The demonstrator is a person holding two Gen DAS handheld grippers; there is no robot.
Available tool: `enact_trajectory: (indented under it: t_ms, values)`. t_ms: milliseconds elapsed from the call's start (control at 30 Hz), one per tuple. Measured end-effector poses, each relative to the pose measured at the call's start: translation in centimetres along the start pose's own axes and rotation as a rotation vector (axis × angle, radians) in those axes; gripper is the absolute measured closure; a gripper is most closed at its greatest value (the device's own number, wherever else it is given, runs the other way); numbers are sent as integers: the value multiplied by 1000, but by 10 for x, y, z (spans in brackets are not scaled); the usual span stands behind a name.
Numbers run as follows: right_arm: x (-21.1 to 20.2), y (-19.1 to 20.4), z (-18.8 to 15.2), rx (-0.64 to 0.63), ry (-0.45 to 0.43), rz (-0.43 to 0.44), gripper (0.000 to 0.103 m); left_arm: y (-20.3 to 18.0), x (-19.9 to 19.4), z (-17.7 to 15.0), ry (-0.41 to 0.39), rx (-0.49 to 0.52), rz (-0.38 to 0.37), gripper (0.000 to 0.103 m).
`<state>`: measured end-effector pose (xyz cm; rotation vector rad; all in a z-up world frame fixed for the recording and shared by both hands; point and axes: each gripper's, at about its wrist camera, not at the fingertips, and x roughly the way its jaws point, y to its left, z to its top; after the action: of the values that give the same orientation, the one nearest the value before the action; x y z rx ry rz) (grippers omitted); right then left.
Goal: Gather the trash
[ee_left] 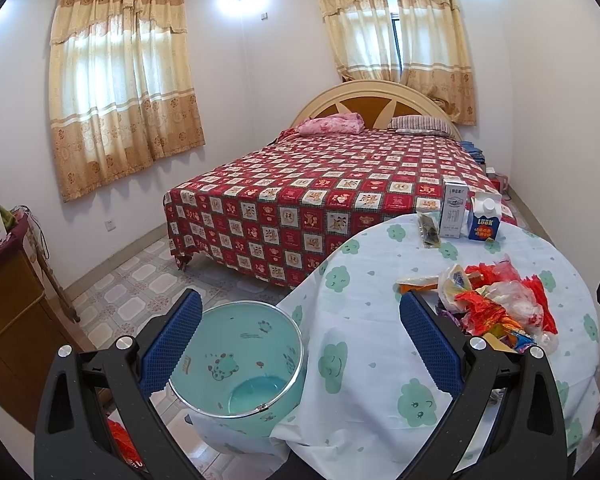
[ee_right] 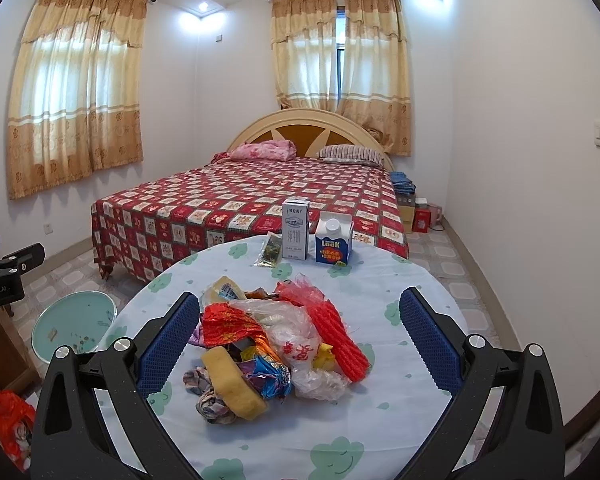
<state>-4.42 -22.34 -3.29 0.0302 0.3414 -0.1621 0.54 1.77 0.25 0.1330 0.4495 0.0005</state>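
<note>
A pile of trash [ee_right: 276, 340] lies on the round table [ee_right: 380, 280]: red and clear plastic bags, foil wrappers, a yellow sponge, a rag. It also shows in the left wrist view [ee_left: 496, 304]. My right gripper [ee_right: 300, 344] is open and empty, with the pile between its blue pads. A teal trash bin [ee_left: 240, 360] stands on the floor at the table's left edge, partly under the hanging cloth; it also shows in the right wrist view [ee_right: 74, 322]. My left gripper [ee_left: 300, 344] is open and empty, above the bin and the table edge.
A white milk carton [ee_right: 295, 229], a blue carton [ee_right: 334, 242] and a dark wrapper [ee_right: 271, 253] stand at the table's far side. A bed [ee_right: 240, 208] lies beyond. A wooden cabinet [ee_left: 8, 312] is at left. A red bag [ee_right: 8, 416] lies on the floor.
</note>
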Motion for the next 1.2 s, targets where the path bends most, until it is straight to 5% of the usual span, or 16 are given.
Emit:
enact_trajectory:
  t_ms: [1200]
  values:
    - [4,1,-4,0,5,-4,5,10,2,1,12,2,9,6]
